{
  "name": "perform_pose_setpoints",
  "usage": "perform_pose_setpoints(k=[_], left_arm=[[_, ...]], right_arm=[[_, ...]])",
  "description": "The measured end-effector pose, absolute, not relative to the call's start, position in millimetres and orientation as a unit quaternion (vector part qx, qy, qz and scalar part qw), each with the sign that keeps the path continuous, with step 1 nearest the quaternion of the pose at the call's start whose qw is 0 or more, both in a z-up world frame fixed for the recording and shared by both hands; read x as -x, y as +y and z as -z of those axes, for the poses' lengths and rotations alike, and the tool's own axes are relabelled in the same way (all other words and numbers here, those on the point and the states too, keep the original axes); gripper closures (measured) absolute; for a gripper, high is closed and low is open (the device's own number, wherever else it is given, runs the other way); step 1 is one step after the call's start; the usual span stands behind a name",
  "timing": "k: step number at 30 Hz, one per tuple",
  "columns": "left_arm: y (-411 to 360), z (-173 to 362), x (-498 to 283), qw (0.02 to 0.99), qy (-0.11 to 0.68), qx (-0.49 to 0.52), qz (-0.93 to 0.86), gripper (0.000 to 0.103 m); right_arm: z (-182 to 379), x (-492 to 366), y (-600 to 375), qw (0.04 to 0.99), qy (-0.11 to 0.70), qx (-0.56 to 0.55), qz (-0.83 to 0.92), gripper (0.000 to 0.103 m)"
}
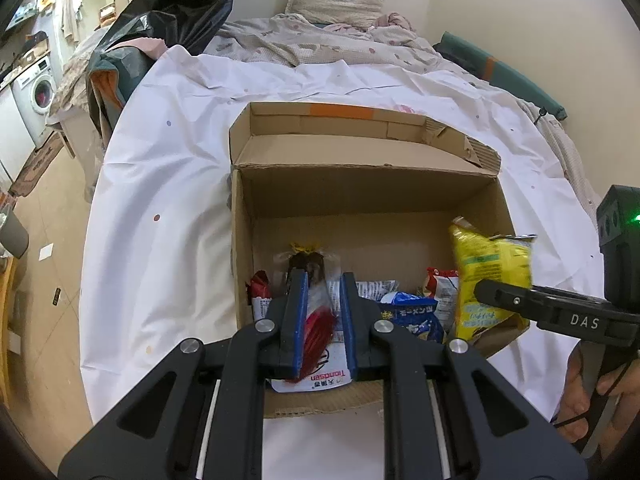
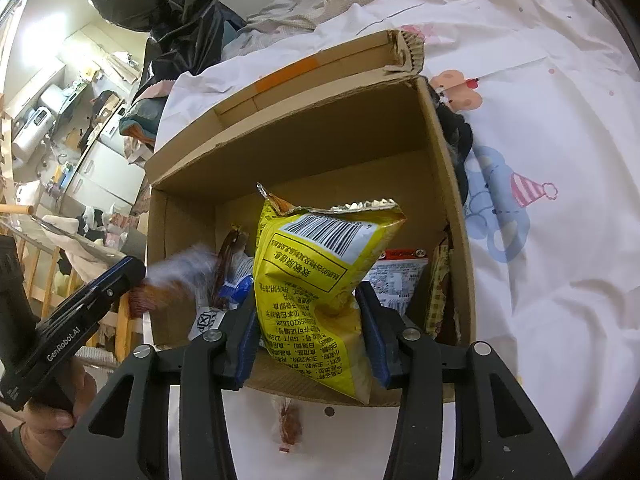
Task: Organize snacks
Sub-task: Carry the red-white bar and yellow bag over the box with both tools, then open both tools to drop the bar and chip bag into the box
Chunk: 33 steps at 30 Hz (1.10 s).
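An open cardboard box [image 1: 360, 196] stands on a white sheet and holds several snack packets. My left gripper [image 1: 322, 312] is shut on a clear packet with red contents [image 1: 316, 328], held over the box's near left part; a white printed packet [image 1: 324, 378] lies beneath it. In the right wrist view that left gripper [image 2: 132, 276] enters from the left with its packet [image 2: 180, 272] blurred. My right gripper [image 2: 310, 320] is shut on a yellow chip bag [image 2: 320, 264], upright above the box's [image 2: 300, 148] near edge. From the left wrist view the bag [image 1: 492, 268] hangs over the box's right side.
Inside the box lie a blue packet [image 1: 412, 312], a red-and-white packet [image 1: 442, 284] and a red packet [image 1: 260, 288]. A small snack packet [image 2: 286, 420] lies on the sheet [image 1: 160, 200] before the box. A black plastic bag [image 1: 180, 0] and a pillow [image 1: 336, 0] sit behind.
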<state>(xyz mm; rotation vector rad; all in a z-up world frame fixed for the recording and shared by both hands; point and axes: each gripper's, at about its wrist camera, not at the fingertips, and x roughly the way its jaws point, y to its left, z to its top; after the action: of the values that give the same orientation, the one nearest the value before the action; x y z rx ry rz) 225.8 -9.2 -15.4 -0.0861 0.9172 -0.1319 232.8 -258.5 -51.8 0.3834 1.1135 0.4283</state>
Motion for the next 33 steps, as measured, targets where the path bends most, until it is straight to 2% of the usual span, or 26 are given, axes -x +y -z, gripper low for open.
perform_pose_setpoints(k=[4, 6, 9, 11, 12, 13, 14, 33], left_arm=[[-11.5, 13.3, -224.8, 0.896, 0.437, 0.036, 0.066, 0.089], [-12.1, 13.1, -224.4, 0.896, 0.437, 0.038, 0.067, 0.086], [-11.5, 12.4, -223.7, 0.897, 0.435, 0.039, 0.067, 0.065], [-9.9, 10.3, -222.8, 0.900, 0.428, 0.041, 0.065, 0.036], [-10.9, 9.0, -221.6, 0.903, 0.424, 0.042, 0.061, 0.029], [-11.3, 7.7, -220.8, 0.905, 0.420, 0.042, 0.059, 0.016], [-11.4, 7.0, -220.6, 0.906, 0.418, 0.043, 0.056, 0.010], [-1.3, -4.1, -196.2, 0.912, 0.405, 0.056, 0.048, 0.010]], right_arm=[[47.4, -231.6, -258.5, 0.817, 0.511, -0.175, -0.202, 0.045], [44.6, -230.5, -258.9, 0.821, 0.504, -0.177, -0.204, 0.027], [36.6, -228.6, -258.9, 0.835, 0.484, -0.170, -0.198, 0.014], [31.2, -227.3, -259.6, 0.847, 0.469, -0.163, -0.190, 0.007], [28.8, -226.3, -260.2, 0.853, 0.462, -0.161, -0.184, 0.006], [27.9, -226.1, -260.8, 0.855, 0.458, -0.160, -0.182, 0.006], [27.9, -226.1, -260.7, 0.856, 0.458, -0.159, -0.180, 0.006], [17.4, -214.9, -262.1, 0.862, 0.444, -0.172, -0.176, 0.005]])
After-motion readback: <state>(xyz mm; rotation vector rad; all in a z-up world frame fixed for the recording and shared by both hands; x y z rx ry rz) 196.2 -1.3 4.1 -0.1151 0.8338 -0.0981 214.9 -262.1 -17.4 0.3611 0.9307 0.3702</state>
